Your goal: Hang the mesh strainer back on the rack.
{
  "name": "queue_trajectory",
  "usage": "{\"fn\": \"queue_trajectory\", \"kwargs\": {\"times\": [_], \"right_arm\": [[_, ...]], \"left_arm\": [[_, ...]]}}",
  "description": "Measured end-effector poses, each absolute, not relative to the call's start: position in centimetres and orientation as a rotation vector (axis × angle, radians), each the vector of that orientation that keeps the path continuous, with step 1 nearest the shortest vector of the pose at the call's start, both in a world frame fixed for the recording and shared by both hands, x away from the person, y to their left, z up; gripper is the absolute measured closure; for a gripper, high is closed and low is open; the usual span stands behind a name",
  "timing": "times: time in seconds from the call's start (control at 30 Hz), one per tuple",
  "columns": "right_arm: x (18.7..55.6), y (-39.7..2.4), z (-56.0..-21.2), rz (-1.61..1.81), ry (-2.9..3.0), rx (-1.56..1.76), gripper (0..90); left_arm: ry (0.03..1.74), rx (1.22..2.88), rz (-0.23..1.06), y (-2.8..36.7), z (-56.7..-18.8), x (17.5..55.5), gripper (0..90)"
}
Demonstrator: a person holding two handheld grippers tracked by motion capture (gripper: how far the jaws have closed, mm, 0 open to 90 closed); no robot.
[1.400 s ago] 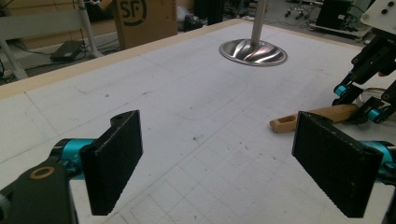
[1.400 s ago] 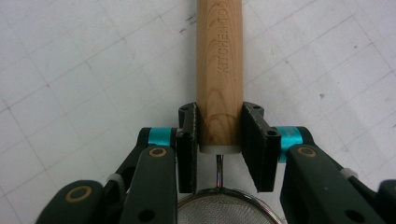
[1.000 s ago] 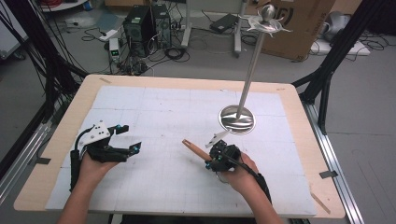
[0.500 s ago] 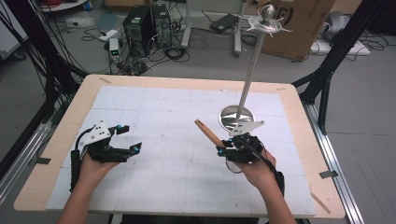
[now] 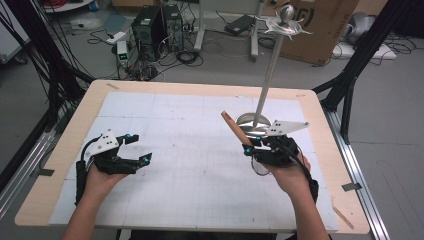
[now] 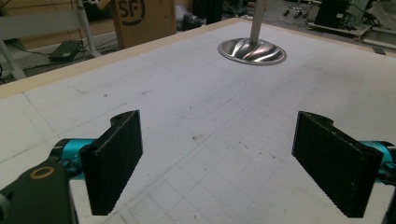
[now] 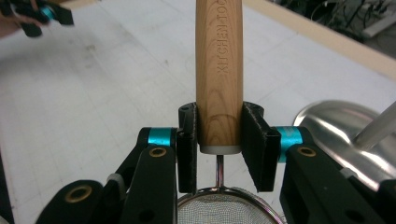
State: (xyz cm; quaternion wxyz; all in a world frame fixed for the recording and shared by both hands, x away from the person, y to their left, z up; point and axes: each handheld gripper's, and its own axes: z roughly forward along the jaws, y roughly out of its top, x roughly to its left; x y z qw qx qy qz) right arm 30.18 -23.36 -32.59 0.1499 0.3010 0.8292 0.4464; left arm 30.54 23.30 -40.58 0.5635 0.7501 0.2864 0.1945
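A small mesh strainer (image 7: pixel 219 70) with a wooden handle stamped with lettering is held above the right half of the table (image 5: pixel 60 165), toward its near edge. The right gripper (image 7: pixel 219 140) pinches the handle near its lower end, both black pads pressed flat against the wood; the handle points up and away toward the far left, and the wire mesh bowl hangs below the jaws. Just beside it, toward the far edge, stands a metal stand (image 5: pixel 265 80) with a round polished base, a tall slanted pole and a hooked top. The white gridded mat (image 5: pixel 190 165) covers most of the tabletop. Well apart, near the left edge, the left gripper (image 6: pixel 219 158) rests low over the mat with its jaws spread wide, nothing between them.
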Motion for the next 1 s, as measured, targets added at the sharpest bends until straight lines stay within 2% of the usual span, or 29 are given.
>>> {"fn": "queue_trajectory", "kwargs": {"times": [0.13, 1.0], "right_arm": [[30.0, -24.1, -31.5, 1.37, 2.347, 0.845, 68.4], [30.5, -29.4, -24.0, 1.379, 2.123, 0.807, 68.4]], "left_arm": [[0.675, 1.771, 0.454, 23.2, -40.6, 30.6, 16.7], [0.674, 1.769, 0.456, 23.2, -40.6, 30.6, 16.8]]}}
